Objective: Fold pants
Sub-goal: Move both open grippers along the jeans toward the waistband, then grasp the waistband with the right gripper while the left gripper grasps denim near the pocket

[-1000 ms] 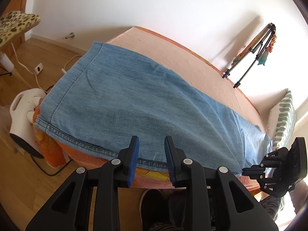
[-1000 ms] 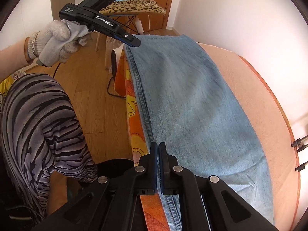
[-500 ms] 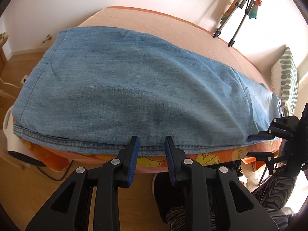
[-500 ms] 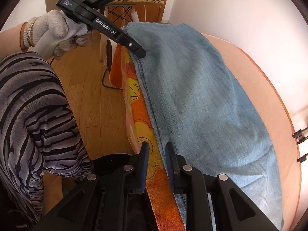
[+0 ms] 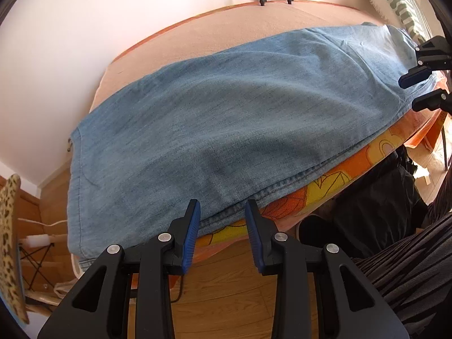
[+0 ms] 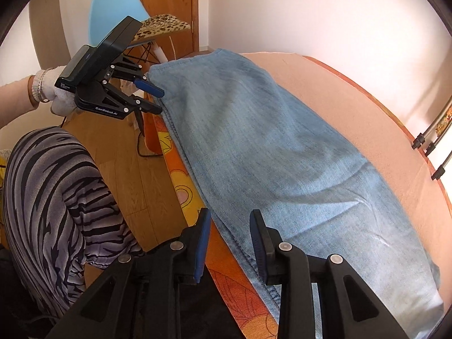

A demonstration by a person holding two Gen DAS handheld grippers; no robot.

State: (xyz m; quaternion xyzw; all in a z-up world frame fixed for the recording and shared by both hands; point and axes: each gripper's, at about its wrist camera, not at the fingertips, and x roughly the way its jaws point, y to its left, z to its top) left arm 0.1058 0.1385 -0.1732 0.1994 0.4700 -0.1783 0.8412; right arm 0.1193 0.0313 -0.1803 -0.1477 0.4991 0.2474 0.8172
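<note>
Light blue denim pants (image 5: 240,113) lie flat, folded lengthwise, along the near edge of the pink-covered table (image 5: 226,28); they also show in the right wrist view (image 6: 268,147). My left gripper (image 5: 221,220) is open and empty, just off the pants' near seam towards the leg end. It also shows in the right wrist view (image 6: 154,100). My right gripper (image 6: 230,234) is open and empty at the seam near the waist end. It also shows in the left wrist view (image 5: 415,90).
An orange floral cloth (image 6: 175,175) hangs over the table's near side. A blue chair with a leopard cushion (image 6: 158,25) stands by the wooden door. Tripod legs (image 6: 432,147) stand at the far wall. The person's striped trousers (image 6: 50,197) are close by.
My right gripper has opened from shut and stands off the seam. My left gripper has swung left towards the leg end and stayed open. The pants have not moved.
</note>
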